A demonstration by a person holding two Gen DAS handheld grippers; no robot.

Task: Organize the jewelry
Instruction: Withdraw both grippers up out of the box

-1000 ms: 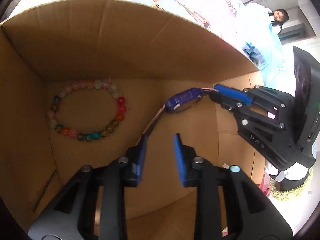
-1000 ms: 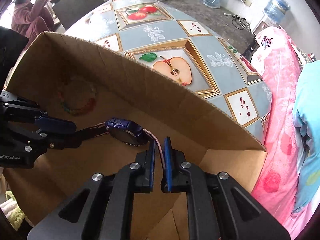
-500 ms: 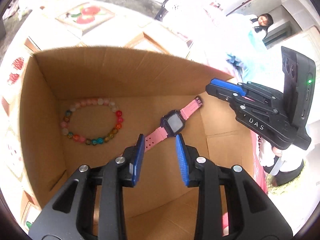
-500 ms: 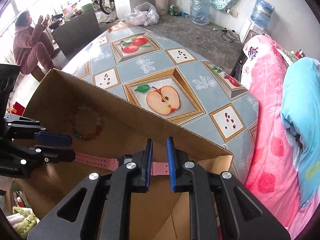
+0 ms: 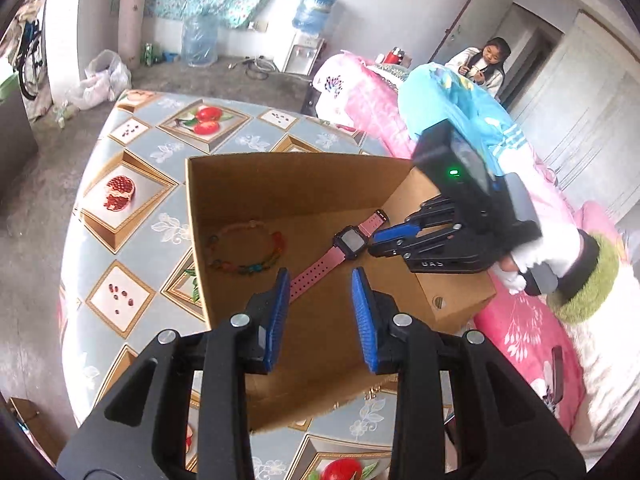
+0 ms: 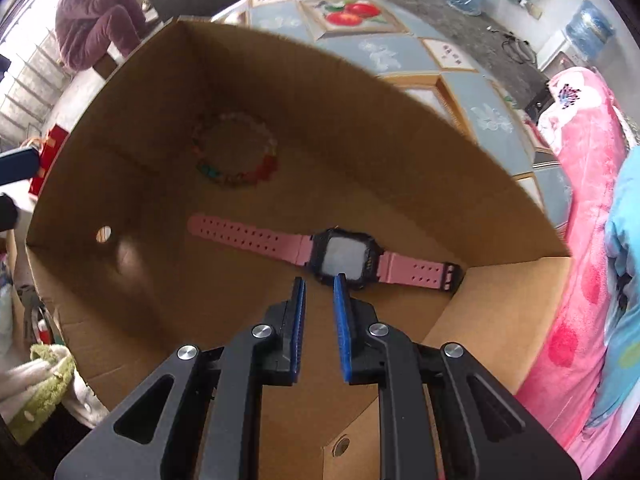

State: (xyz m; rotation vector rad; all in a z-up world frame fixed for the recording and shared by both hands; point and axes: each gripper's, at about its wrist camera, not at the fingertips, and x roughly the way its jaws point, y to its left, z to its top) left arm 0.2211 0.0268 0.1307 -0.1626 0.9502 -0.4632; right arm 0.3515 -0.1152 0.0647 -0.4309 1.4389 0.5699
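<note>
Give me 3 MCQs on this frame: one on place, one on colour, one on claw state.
1. Where does the watch lie?
A. on the box floor
B. on the tablecloth
C. in a claw

2. What colour is its strap?
A. green
B. pink
C. white

3. How is the left claw?
A. shut on the watch
B. shut on the bracelet
C. open, holding nothing

Answers:
1 A: it lies flat inside the box, beside the bracelet.
2 B: both strap halves are pink.
3 C: its fingers stand apart with only cardboard between them; the right claw grips nothing either.
</note>
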